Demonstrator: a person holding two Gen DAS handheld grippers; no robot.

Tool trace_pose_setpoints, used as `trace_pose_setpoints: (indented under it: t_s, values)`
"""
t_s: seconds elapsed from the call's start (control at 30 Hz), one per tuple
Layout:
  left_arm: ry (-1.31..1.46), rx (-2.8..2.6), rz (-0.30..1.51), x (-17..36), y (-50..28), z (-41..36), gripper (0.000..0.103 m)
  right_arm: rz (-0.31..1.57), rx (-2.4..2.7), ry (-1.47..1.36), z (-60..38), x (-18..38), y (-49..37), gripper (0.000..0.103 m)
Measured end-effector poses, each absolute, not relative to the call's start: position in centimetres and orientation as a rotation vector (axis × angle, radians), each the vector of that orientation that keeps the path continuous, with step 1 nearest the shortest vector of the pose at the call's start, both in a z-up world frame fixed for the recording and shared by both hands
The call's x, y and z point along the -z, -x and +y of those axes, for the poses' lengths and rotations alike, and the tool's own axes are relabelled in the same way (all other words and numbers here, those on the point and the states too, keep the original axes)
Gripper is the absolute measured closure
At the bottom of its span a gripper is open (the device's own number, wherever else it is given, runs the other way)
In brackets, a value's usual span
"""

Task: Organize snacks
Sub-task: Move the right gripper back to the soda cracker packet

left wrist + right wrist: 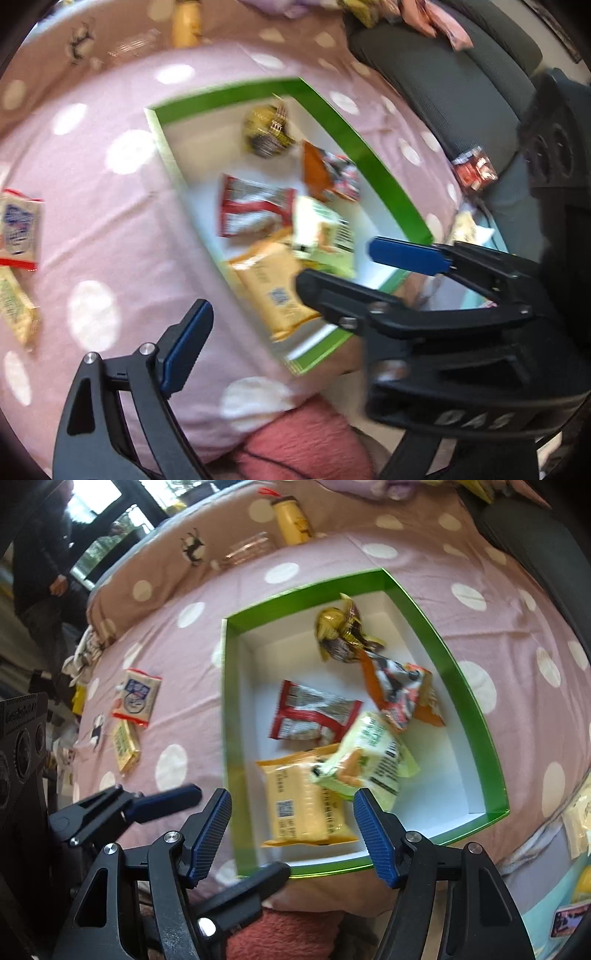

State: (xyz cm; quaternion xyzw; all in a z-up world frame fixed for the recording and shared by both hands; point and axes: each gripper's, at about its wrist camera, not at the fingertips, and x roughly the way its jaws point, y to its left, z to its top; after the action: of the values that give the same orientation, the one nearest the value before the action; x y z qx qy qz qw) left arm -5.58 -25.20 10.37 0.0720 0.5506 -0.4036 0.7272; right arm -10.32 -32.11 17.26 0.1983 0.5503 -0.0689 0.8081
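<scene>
A green-rimmed white box [476, 716] lies on a pink polka-dot cloth and holds several snack packets: a yellow one [306, 805], a pale green one [369, 760], a red and white one [310, 716], an orange one [402, 690] and a gold one [340, 631]. My right gripper [295, 830] is open and empty above the box's near edge. My left gripper [236, 834] crosses below it, open and empty. In the left wrist view the box [376, 155] is blurred, and the right gripper [336, 262] hangs over its near corner. Two packets [135, 699] [127, 746] lie on the cloth left of the box.
A yellow bottle [291, 520] and a clear dish [247, 550] lie at the far side. A dark chair [461, 85] stands right of the box with a red packet [474, 171] beside it. A person [40, 565] stands at far left. A red knit fabric [303, 443] is near.
</scene>
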Motion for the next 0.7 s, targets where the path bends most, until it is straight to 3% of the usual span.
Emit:
trace_pose_setpoints:
  t_s: [0.33, 0.7]
  values:
    - [-0.054, 0.663, 1.222, -9.3, 2.4, -15.1, 0.013, 1.157, 0.019, -0.373, -26.4, -18.5, 9.1, 0.033]
    - [0.045, 0.388, 1.258, -6.8, 0.1, -5.5, 0.013, 1.291, -0.107, -0.274, -19.3, -14.7, 5.7, 0.032]
